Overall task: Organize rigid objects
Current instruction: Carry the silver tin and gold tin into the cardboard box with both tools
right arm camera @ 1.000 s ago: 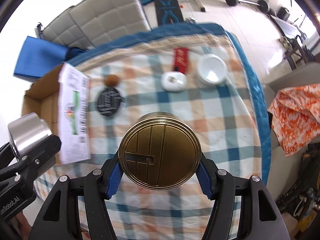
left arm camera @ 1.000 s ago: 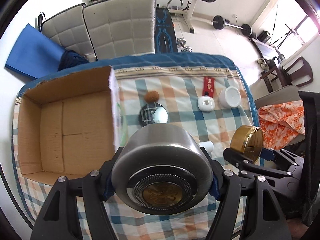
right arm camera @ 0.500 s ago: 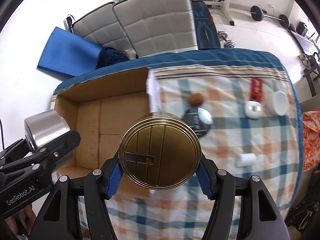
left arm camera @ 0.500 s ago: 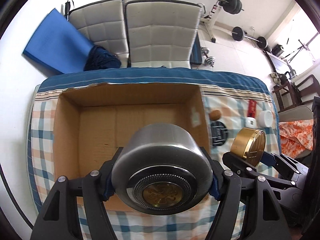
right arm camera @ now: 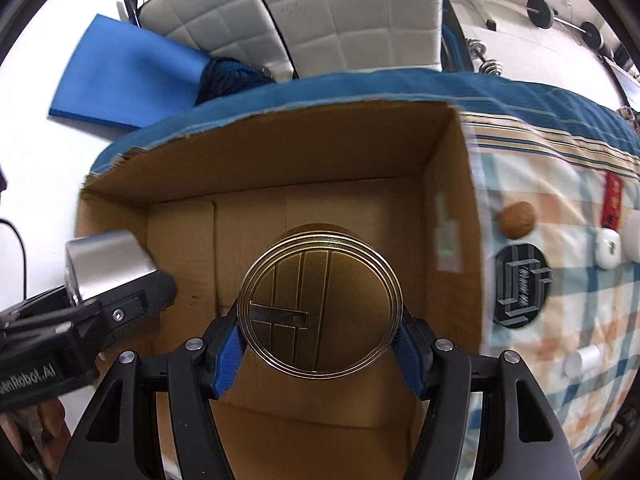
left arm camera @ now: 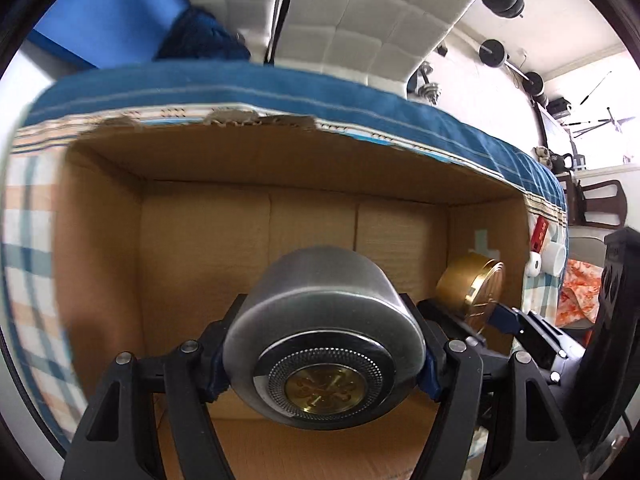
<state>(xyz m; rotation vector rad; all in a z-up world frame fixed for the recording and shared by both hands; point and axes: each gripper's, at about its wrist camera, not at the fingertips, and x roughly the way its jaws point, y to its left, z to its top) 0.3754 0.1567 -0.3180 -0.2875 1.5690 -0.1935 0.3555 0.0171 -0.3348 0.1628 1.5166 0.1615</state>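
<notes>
My left gripper (left arm camera: 322, 356) is shut on a round silver tin (left arm camera: 324, 336) with a gold centre and holds it over the open cardboard box (left arm camera: 100, 240). My right gripper (right arm camera: 319, 340) is shut on a round gold tin (right arm camera: 319, 300) and holds it over the same box (right arm camera: 452, 184). The gold tin also shows at the right of the left wrist view (left arm camera: 470, 286). The silver tin shows at the left of the right wrist view (right arm camera: 106, 264). The box floor looks bare.
On the checked cloth (right arm camera: 560, 344) right of the box lie a brown nut-like object (right arm camera: 517, 220), a black round disc (right arm camera: 522, 290), a red packet (right arm camera: 612, 200), a small white case (right arm camera: 608, 248) and a white cylinder (right arm camera: 582, 360). White chairs (right arm camera: 340, 16) stand behind the table.
Both grippers have moved left and down with their tins, from above the cloth to close over the inside of the box. Both grips are unchanged.
</notes>
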